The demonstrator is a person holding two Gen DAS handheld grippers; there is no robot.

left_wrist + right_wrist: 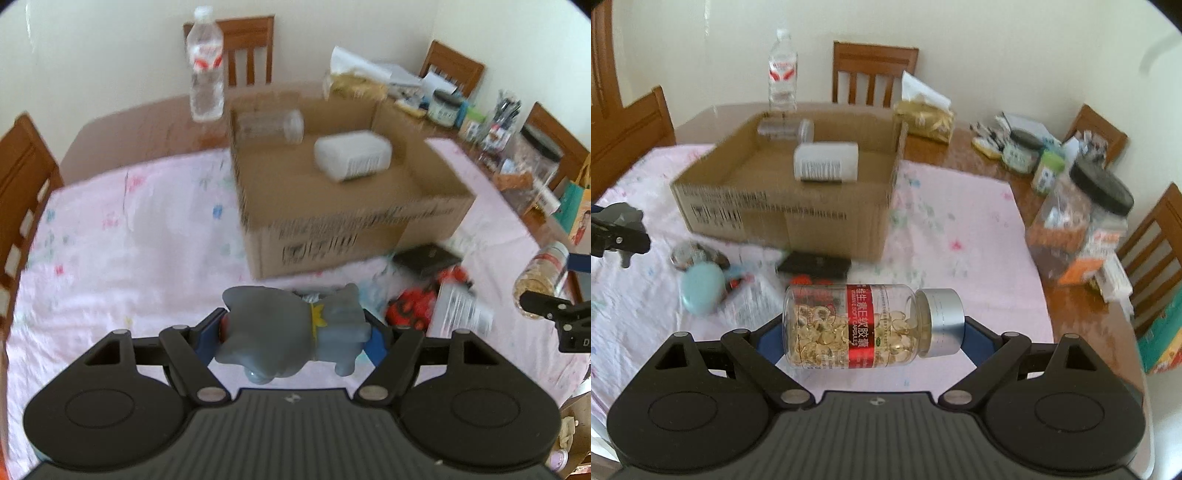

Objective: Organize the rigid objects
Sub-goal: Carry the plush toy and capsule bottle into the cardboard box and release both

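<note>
My left gripper is shut on a grey toy elephant with a yellow collar, held above the pink cloth in front of the open cardboard box. My right gripper is shut on a clear capsule bottle with a red label and silver cap, held sideways; it also shows at the right edge of the left wrist view. The box holds a white container and a clear jar lying down. The elephant shows at the left edge of the right wrist view.
On the cloth before the box lie a black flat object, a light-blue oval case, red toys and a white packet. A water bottle stands behind the box. Jars and clutter crowd the right side. Chairs surround the table.
</note>
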